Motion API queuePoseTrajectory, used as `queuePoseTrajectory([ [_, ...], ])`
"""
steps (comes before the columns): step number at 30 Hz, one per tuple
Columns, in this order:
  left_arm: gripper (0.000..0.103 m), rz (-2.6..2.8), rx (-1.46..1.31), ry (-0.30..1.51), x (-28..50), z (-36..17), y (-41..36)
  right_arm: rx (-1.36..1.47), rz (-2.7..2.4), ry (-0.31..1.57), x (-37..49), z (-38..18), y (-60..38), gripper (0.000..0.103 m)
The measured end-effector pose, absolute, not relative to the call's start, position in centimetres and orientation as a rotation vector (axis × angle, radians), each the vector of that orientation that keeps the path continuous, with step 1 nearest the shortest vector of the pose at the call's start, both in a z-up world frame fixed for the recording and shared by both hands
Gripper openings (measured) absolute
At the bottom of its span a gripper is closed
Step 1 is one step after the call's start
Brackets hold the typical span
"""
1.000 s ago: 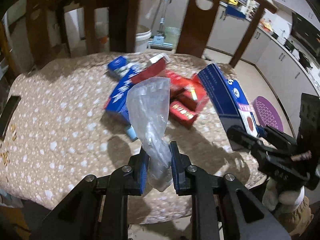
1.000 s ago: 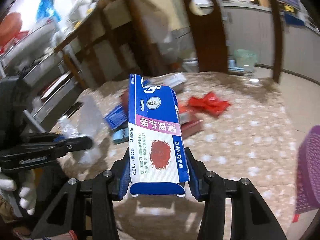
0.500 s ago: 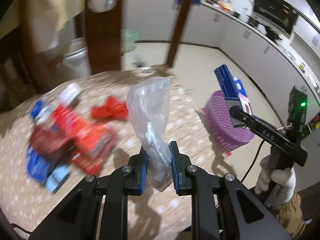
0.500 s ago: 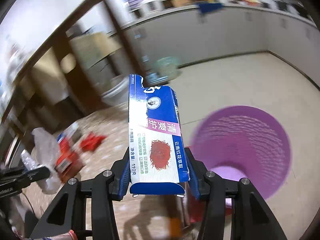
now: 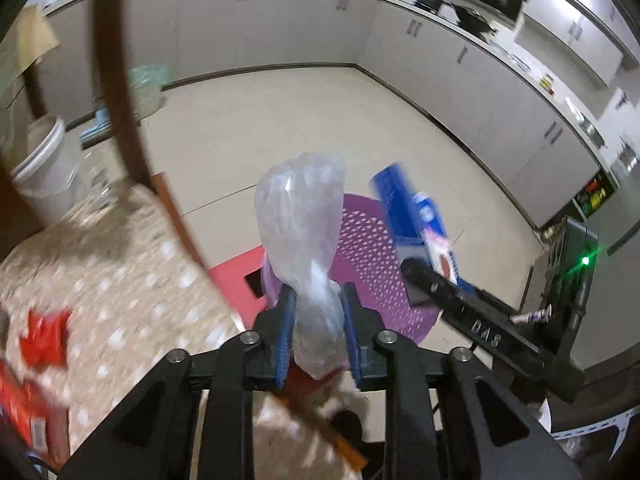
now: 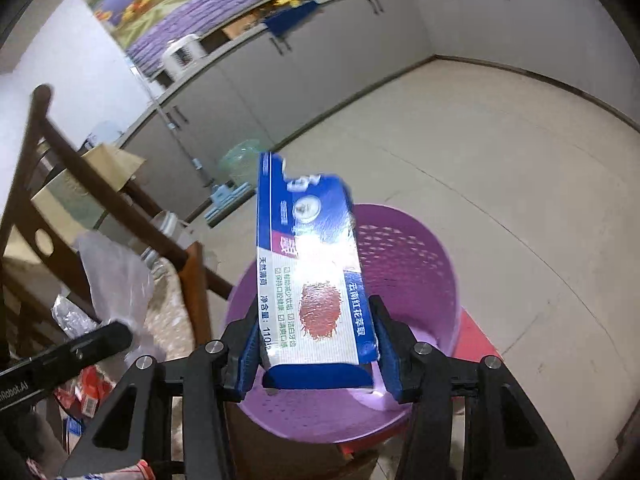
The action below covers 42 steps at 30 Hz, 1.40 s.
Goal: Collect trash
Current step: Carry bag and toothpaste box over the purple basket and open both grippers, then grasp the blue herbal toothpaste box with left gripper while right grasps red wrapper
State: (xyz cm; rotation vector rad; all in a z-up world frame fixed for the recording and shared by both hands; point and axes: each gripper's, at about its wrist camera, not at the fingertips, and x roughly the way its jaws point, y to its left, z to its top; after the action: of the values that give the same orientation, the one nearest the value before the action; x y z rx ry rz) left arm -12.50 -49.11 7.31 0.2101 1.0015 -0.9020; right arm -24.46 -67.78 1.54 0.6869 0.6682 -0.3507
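Note:
My left gripper [image 5: 318, 334] is shut on a crumpled clear plastic bag [image 5: 302, 224] and holds it up at the table's edge, in front of the purple perforated basket [image 5: 372, 260]. My right gripper [image 6: 318, 346] is shut on a blue and white toothpaste box [image 6: 314, 280], held upright above the open mouth of the purple basket [image 6: 416, 264]. The box and right gripper also show in the left wrist view [image 5: 416, 220]. The bag shows at the left in the right wrist view [image 6: 116, 276].
The basket stands on a red stool [image 6: 476, 334] on the tiled floor. The table with a spotted brown cloth [image 5: 120, 300] holds red wrappers [image 5: 42, 336] and boxes. A dark wooden chair [image 6: 100, 184] stands beside it. White kitchen cabinets [image 5: 460, 72] line the walls.
Both grippers have swung right, away from the table's trash pile. The toothpaste box now hangs over the purple basket, and the plastic bag has come close in front of it.

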Motion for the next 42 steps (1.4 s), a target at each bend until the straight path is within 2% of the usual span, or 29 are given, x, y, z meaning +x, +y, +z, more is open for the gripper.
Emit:
queuePoseTrajectory([
  [2, 0.053, -0.897, 0.233, 0.980, -12.6, 7.3, -50.1, 0.726, -0.375, 0.677, -25.2, 0.9, -69.0, 0.069],
  [4, 0.062, -0.889, 0.231, 0.957, -13.1, 7.7, -50.0, 0.756, -0.385, 0.671, -25.2, 0.9, -69.4, 0.072],
  [8, 0.064, -0.860, 0.252, 0.943, -13.9, 8.0, -48.1, 0.723, -0.372, 0.677, -24.7, 1.2, -68.9, 0.072],
  [10, 0.070, -0.841, 0.248, 0.927, -14.5, 8.3, -46.7, 0.678, -0.363, 0.678, -24.4, 1.4, -68.0, 0.072],
  [13, 0.076, -0.800, 0.233, 0.896, -15.7, 8.9, -43.6, 0.563, -0.393, 0.638, -24.0, 2.6, -65.6, 0.078],
  [17, 0.076, -0.724, 0.232, 0.912, -16.8, 8.9, -38.1, 0.409, -0.460, 0.471, -24.6, 4.5, -62.2, 0.100],
  [20, 0.076, -0.689, 0.198, 0.926, -17.2, 9.2, -33.1, 0.354, -0.427, 0.439, -24.1, 5.2, -60.0, 0.100],
  [25, 0.076, -0.530, 0.155, 0.881, -17.2, 10.0, -23.7, 0.394, -0.315, 0.536, -22.2, 4.9, -57.1, 0.100],
  [30, 0.076, -0.363, 0.099, 0.885, -15.4, 9.4, -16.2, 0.316, -0.237, 0.621, -20.4, 4.1, -52.4, 0.100],
  [34, 0.076, -0.250, 0.163, 0.860, -13.6, 8.1, -13.4, 0.259, -0.169, 0.664, -19.2, 3.3, -49.1, 0.099],
  [42, 0.078, -0.255, 0.267, 0.897, -8.8, 4.6, -12.8, 0.220, -0.067, 0.718, -17.7, 2.3, -45.1, 0.099],
])
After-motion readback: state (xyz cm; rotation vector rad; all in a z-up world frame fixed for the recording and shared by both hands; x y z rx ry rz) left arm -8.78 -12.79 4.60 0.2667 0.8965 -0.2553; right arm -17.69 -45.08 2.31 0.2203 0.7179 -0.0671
